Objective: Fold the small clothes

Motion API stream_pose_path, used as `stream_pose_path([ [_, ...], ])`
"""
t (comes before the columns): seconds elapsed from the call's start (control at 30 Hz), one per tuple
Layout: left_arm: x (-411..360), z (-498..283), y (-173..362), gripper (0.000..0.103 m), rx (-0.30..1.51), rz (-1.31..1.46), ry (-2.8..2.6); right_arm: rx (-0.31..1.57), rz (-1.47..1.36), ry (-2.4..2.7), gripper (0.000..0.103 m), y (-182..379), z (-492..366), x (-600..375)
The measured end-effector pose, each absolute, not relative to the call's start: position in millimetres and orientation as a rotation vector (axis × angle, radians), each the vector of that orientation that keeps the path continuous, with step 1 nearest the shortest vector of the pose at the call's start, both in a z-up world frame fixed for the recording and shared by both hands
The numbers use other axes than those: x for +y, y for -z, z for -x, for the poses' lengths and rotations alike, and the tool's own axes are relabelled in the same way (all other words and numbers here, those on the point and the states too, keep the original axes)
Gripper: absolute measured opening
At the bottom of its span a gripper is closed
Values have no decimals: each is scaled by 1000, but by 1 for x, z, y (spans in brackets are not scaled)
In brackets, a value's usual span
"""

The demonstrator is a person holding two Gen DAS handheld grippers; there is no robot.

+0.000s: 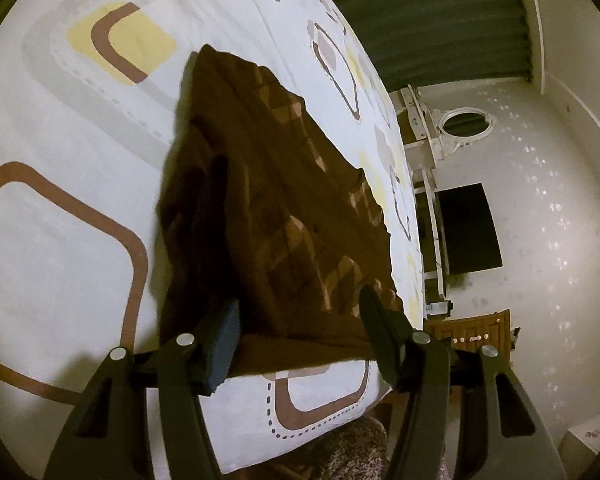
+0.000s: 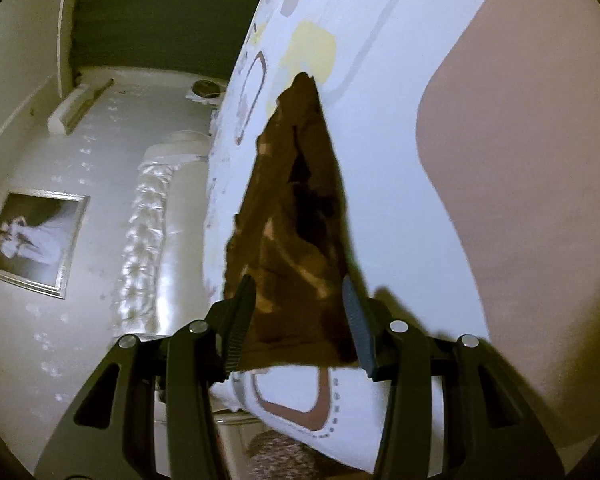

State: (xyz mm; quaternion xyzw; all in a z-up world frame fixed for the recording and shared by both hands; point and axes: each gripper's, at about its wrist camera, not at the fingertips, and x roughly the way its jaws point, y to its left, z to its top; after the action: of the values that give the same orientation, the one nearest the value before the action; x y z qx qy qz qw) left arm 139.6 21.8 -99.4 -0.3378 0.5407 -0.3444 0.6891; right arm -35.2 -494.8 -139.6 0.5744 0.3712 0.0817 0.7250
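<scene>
A small dark brown garment [image 1: 268,200] with lighter checked patches lies on a white bed sheet [image 1: 60,240] printed with brown and yellow rounded squares. My left gripper [image 1: 300,316] is open, its fingers [image 1: 224,344] astride the garment's near edge. In the right wrist view the same garment [image 2: 296,232] runs away from me in a narrow wedge. My right gripper [image 2: 300,308] is open too, its fingers [image 2: 240,320] on either side of the garment's near end. Neither gripper holds the cloth.
The bed's edge [image 1: 404,208] drops to the right in the left wrist view, with a white dresser [image 1: 432,168], a dark screen [image 1: 468,228] and a wooden door [image 1: 476,332] beyond. A padded headboard [image 2: 152,224] and a framed picture [image 2: 32,236] show in the right wrist view. A pink pillow [image 2: 520,160] lies right.
</scene>
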Motion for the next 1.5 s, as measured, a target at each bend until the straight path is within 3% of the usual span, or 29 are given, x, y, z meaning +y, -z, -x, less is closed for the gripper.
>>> stream_pose_path([
  [0.2,18,-139,103,58,1221,739,761,875,-1232,-201,45,142,32,-484],
  [0.3,21,-139,107,58,1224,760,754,894,-1211,-211,40,142,31,-479],
  [0.47,25,-141,115,58,1239,787,753,926,-1145,-214,14,140,27,-470],
  [0.6,26,-142,117,58,1238,797,759,931,-1136,-233,9,139,25,-465],
  [0.67,25,-141,116,47,1238,783,767,929,-1140,-239,8,138,26,-465],
  [0.73,21,-142,117,13,1256,755,782,924,-1153,-240,8,139,26,-465],
  [0.77,20,-142,119,6,1273,753,795,922,-1163,-243,8,140,26,-465],
  [1.07,34,-152,106,5,1194,933,843,817,-1339,-346,7,133,18,-471],
  [1.5,31,-240,96,5,1092,1098,746,639,-1471,-412,5,118,-80,-499],
])
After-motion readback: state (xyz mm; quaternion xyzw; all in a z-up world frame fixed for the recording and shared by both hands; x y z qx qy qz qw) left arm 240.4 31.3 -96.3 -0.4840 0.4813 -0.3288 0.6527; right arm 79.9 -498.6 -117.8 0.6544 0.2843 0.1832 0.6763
